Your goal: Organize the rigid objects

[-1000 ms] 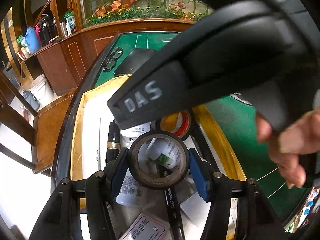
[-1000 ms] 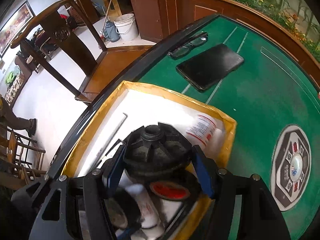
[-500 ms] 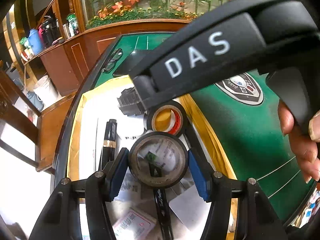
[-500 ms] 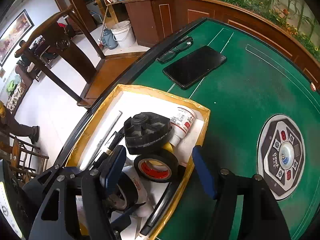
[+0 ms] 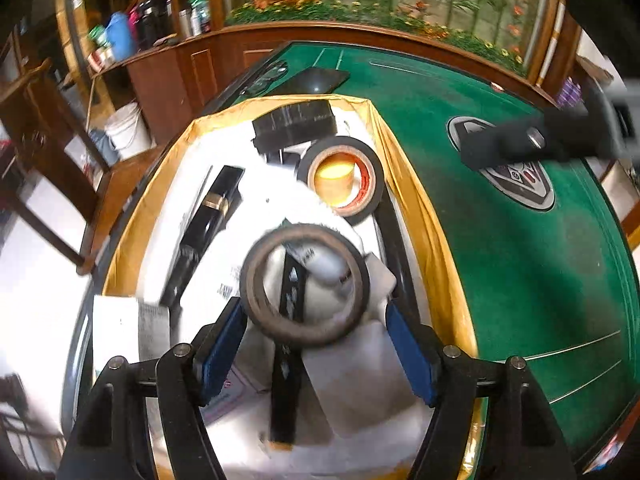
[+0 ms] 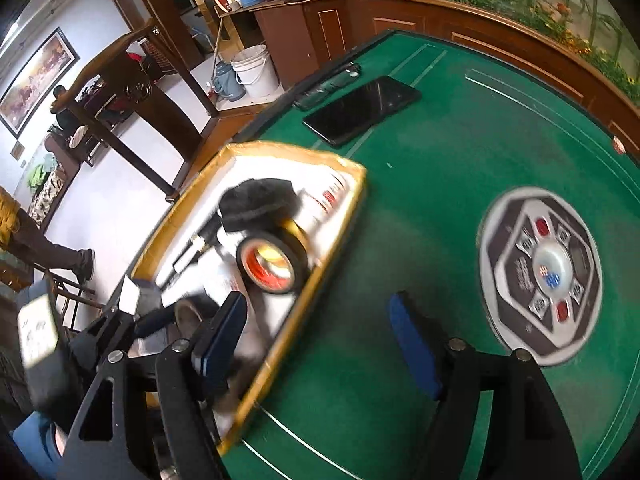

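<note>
A yellow-rimmed box point(image 5: 416, 200) with a white inside holds several items: a black round part point(image 5: 294, 122), a black tape roll with a red and yellow core point(image 5: 340, 176), a black pen point(image 5: 208, 224), white bottles. My left gripper point(image 5: 316, 344) is open over the box; a dark tape roll point(image 5: 304, 284) sits blurred just beyond its blue pads, apart from the right pad. My right gripper point(image 6: 320, 344) is open and empty, over the box's right rim point(image 6: 332, 256) and the green table. The black part point(image 6: 256, 200) and the red-cored roll point(image 6: 272, 260) lie in the box.
A black phone point(image 6: 362, 110) and glasses point(image 6: 328, 80) lie on the green felt table point(image 6: 440, 160) behind the box. A round control panel point(image 6: 540, 276) sits in the table's middle. A wooden chair point(image 6: 132, 96) and white bucket point(image 6: 254, 70) stand beyond the table edge.
My right gripper let go of the black round part into the box, opened and drew back to the right. My left gripper opened, and the dark tape roll is no longer clamped.
</note>
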Motion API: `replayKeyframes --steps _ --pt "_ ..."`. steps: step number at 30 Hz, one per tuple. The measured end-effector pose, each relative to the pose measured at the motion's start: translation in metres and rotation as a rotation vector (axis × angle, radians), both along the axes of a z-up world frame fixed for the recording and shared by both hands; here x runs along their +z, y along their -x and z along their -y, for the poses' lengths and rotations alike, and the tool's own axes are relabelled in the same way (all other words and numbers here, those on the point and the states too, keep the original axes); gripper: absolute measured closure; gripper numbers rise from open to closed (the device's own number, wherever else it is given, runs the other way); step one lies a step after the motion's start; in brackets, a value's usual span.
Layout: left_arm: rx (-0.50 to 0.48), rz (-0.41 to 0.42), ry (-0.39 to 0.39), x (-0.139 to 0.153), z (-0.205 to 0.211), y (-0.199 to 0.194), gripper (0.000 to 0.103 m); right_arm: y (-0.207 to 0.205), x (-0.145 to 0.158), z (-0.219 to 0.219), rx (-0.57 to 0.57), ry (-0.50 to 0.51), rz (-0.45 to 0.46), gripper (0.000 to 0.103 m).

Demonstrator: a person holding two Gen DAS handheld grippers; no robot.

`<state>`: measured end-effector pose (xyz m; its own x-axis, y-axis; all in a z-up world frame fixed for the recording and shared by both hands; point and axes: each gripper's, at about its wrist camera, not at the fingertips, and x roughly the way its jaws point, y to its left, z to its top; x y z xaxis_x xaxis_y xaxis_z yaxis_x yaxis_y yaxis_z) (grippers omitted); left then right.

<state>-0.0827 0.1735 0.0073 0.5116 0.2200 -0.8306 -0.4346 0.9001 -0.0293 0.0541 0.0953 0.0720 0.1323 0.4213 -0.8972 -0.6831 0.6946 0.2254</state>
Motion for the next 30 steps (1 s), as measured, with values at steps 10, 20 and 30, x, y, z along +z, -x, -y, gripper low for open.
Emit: replayKeyframes --steps 10,20,30 --pt "0.089 0.02 0.034 0.012 0.027 0.034 0.028 0.038 -0.01 0.031 0.059 0.003 0.0 0.029" --pt "0.236 0.015 -0.062 0.044 0.034 0.081 0.015 0.087 -0.005 0.04 0.126 -0.002 0.09 0.024" --pt "0.34 -0.073 -0.119 0.078 0.029 0.098 0.003 0.108 -0.003 0.051 0.141 -0.041 0.108 0.023"
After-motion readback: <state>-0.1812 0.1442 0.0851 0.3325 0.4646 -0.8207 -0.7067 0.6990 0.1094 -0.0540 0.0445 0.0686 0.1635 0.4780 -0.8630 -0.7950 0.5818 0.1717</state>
